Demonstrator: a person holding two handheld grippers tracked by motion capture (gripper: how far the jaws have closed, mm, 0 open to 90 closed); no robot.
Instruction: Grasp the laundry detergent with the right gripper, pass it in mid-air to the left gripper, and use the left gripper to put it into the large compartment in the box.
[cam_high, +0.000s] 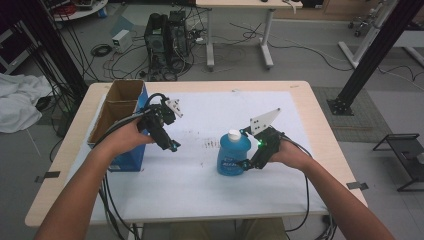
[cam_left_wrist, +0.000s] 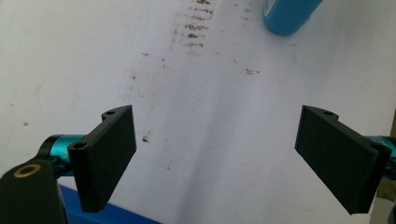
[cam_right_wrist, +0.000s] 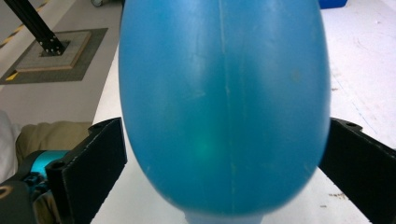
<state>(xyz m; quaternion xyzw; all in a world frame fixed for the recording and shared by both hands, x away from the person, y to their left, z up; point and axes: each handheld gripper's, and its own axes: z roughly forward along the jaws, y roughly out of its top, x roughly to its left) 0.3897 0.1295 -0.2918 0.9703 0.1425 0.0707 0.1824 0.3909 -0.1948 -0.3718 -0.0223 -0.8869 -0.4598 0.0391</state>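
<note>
- Translucent blue plastic bottle with white screw cap (cam_high: 233, 154) stands upright on the white sheet covering the wooden table (cam_high: 320, 135), right of centre, near the person's edge.
- Right gripper (cam_high: 246, 165) low at the bottle's right side, held in the person's right hand (cam_high: 290, 154); green light glowing on its body.
- Right gripper view: blue bottle body (cam_right_wrist: 224, 107) sits between the two black jaws, jaws spread about bottle-wide, one on each flank; real contact on both sides can't be told, so grip unclear.
- Left gripper (cam_high: 172, 146) held in the left hand (cam_high: 131, 136), above the sheet left of centre, well apart from the bottle.
- Left gripper view: jaws wide apart, nothing between them, bare sheet with brown smudges (cam_left_wrist: 194, 28) below; bottle base (cam_left_wrist: 287, 16) at top edge.
- Open blue-sided cardboard box (cam_high: 116, 120) at the table's left, just beside the left hand.
</note>
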